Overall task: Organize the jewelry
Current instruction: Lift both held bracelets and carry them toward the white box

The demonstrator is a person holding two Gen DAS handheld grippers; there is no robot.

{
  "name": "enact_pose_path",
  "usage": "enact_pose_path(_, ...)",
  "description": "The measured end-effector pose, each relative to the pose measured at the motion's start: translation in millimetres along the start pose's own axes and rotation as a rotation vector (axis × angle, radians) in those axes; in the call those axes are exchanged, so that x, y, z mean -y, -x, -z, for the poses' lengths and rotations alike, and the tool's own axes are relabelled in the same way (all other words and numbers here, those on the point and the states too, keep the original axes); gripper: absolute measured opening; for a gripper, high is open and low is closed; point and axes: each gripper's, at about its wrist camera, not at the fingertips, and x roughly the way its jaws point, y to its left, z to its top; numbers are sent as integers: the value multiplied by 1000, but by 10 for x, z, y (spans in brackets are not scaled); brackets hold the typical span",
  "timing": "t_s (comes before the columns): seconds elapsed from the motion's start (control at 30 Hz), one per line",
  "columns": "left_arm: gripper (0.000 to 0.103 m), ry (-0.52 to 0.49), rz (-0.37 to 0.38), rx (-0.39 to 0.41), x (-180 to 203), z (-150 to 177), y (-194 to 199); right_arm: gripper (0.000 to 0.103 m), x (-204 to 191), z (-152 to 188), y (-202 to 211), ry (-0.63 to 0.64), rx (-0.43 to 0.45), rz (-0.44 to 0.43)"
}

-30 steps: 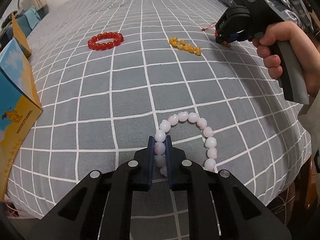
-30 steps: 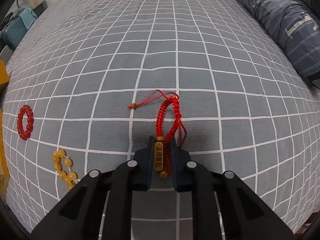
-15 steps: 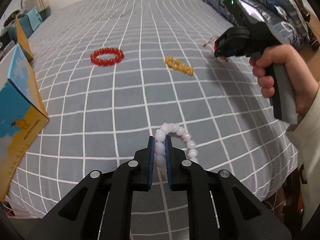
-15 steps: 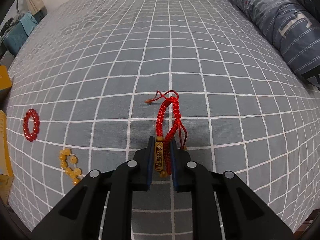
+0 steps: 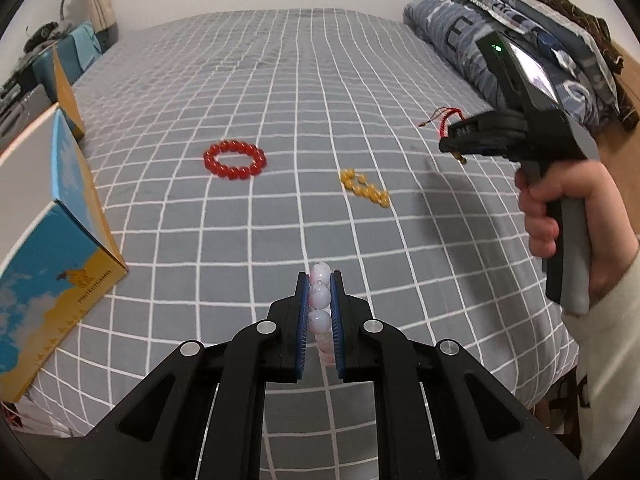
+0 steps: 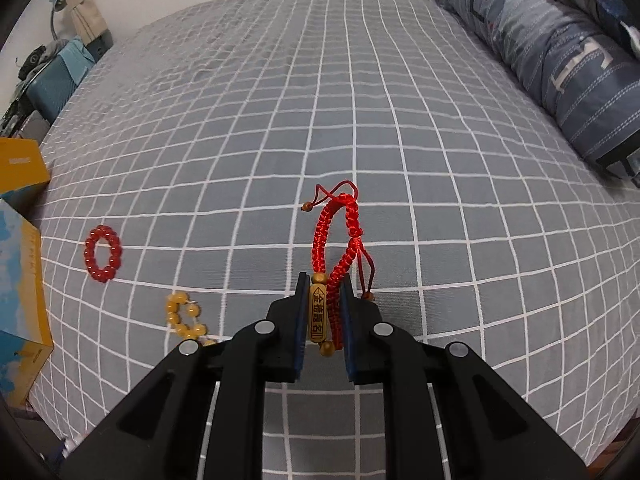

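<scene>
My left gripper (image 5: 320, 280) is shut on a white bead bracelet (image 5: 320, 300) and holds it above the grey checked bed (image 5: 280, 80). My right gripper (image 6: 323, 284) is shut on a red braided cord bracelet (image 6: 332, 232) with a wooden charm, also lifted off the bed; it shows in the left wrist view (image 5: 448, 144) at the right. A red bead bracelet (image 5: 235, 159) and a yellow bead bracelet (image 5: 364, 188) lie on the bed ahead; both also show in the right wrist view, red (image 6: 102, 254) and yellow (image 6: 185, 318).
A blue and yellow cardboard box (image 5: 48, 224) stands at the bed's left edge, also in the right wrist view (image 6: 20, 272). A folded blue quilt (image 6: 560, 52) lies along the right side. Bedside clutter sits at the far left.
Both grippers have lifted their bracelets off the bed. The white bracelet now hangs from the left jaws, and the red cord bracelet has risen with the right gripper.
</scene>
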Motion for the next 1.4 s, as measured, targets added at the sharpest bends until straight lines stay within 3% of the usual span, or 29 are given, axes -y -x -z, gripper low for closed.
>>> enact_pose_path(0.4,10,81,-67,102,-501,-473,434,14,-371,4,391,52,78,-27)
enact_pose_path(0.7,10,191,-133,181,-1156,-674,918,14,-1010,-68,685,127,138,-74)
enact_pose_path(1.03,10,321,-257,217,-2093,-602,1360,14,-2212,-87,1086,274,201,-170)
enact_pose_path(1.4,10,437,-385,164,-3025,-184,1507,14,-3707,278,1393,501,234,-292)
